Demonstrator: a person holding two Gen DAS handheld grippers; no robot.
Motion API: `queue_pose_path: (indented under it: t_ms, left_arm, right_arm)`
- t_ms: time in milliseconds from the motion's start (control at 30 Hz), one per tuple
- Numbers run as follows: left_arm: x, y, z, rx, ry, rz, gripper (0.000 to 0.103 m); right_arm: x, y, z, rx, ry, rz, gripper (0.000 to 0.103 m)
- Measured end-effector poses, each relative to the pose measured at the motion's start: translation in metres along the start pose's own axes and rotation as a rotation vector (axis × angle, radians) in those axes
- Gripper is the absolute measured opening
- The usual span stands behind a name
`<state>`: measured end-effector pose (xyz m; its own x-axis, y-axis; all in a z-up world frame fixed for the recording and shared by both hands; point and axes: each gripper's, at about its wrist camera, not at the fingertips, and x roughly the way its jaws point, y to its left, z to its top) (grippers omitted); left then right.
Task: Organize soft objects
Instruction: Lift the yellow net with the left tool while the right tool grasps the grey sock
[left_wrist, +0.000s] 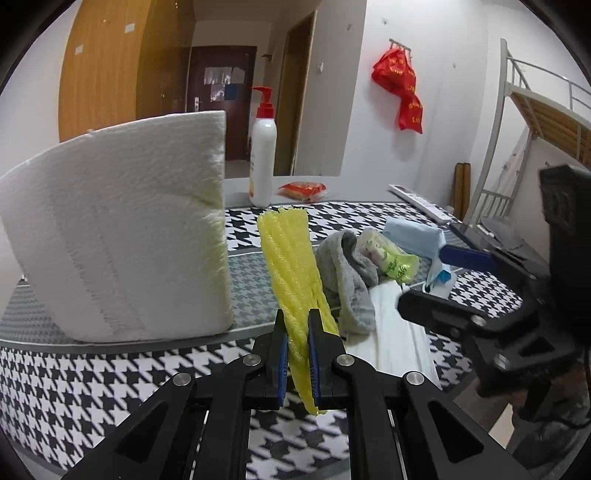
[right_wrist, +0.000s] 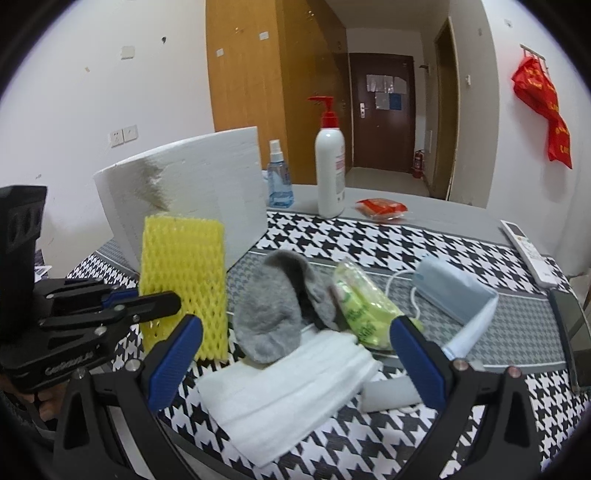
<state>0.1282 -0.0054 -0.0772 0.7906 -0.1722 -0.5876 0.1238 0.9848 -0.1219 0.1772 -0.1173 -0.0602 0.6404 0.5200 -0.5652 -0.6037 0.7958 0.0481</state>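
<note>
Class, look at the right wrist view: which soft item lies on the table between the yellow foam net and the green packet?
In the right wrist view, the grey sock lies between the yellow foam net and the green packet.

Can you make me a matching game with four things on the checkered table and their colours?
Things:
1. foam net
2. sock
3. pump bottle
4. snack packet

Colours:
A. grey
B. red
C. yellow
D. white with a red top

Pairs: 1-C, 2-A, 3-D, 4-B
</note>
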Motion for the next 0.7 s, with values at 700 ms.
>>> queue_pose_path:
  t_ms: [700]
  left_arm:
    - [-0.028, 0.030, -0.030, -0.024, 0.000, 0.039, 0.010]
  right_arm:
    - [0.045, 0.021, 0.022, -0.089, 0.119, 0.010, 0.087]
